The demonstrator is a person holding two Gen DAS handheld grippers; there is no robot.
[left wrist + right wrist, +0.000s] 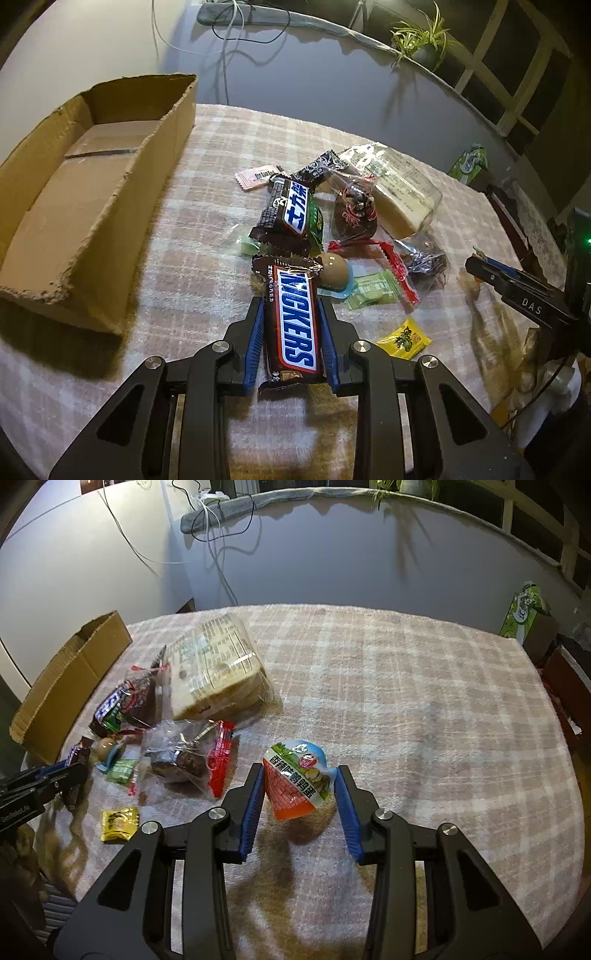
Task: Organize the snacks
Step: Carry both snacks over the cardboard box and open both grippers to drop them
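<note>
Several loose snacks (354,221) between gripped Snickers bar (295,325) and cardboard box (92,206).

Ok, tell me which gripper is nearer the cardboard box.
Left. The left gripper, shut on the Snickers bar, is just right of the cardboard box; the right gripper is farther right, beyond the snack pile.

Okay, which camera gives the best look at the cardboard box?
The left wrist view: the cardboard box sits close, with its open inside and torn rim plain. The right wrist view shows it only small at the far left edge, mostly its outer wall.
</note>
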